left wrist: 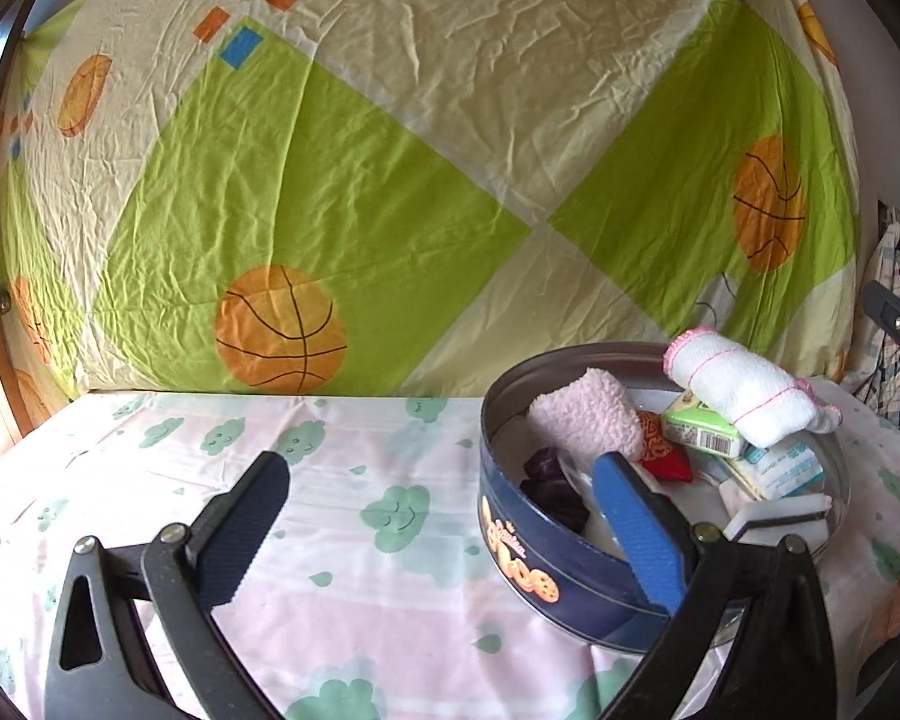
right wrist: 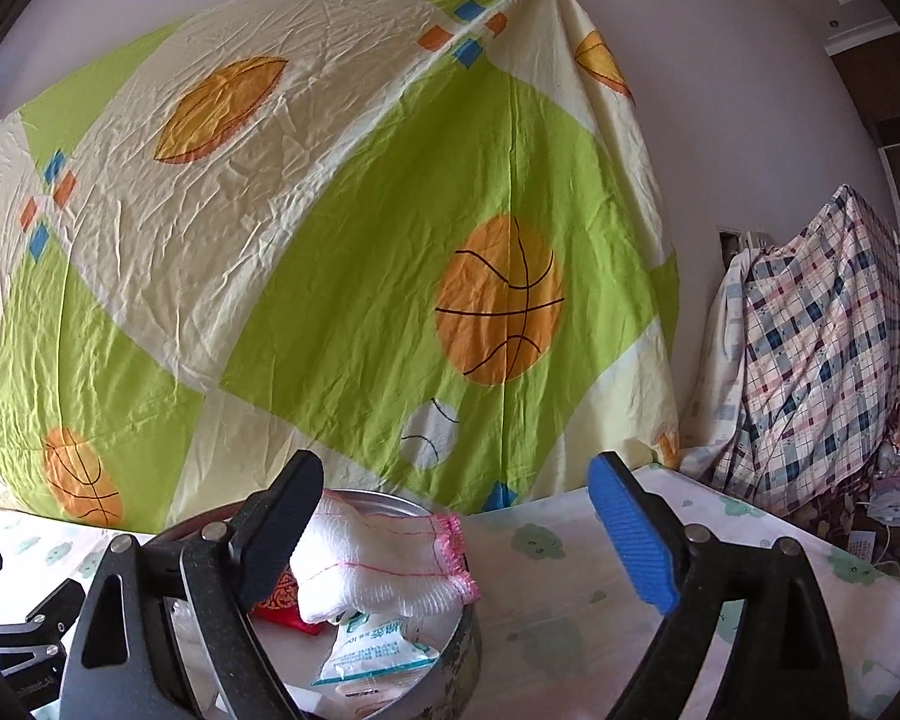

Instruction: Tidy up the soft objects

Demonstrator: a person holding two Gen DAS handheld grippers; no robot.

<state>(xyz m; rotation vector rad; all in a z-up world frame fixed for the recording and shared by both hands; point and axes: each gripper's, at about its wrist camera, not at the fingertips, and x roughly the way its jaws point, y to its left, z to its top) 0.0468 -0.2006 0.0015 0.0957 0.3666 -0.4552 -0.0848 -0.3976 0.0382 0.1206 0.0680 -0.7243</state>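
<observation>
My left gripper [left wrist: 444, 531] stands spread wide with nothing between its fingers, one blue pad over the near rim of the round cookie tin [left wrist: 570, 576]. My right gripper [right wrist: 456, 534] is spread too, gripping nothing. The rolled white washcloth [right wrist: 384, 564] with pink edging lies atop the tin's contents, beside my right gripper's dark finger.

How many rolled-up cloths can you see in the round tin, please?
2. A pink fluffy roll lies inside the tin toward its back left; a white towel roll with pink trim rests on top of the packets at the back right. Others may be hidden underneath.
</observation>
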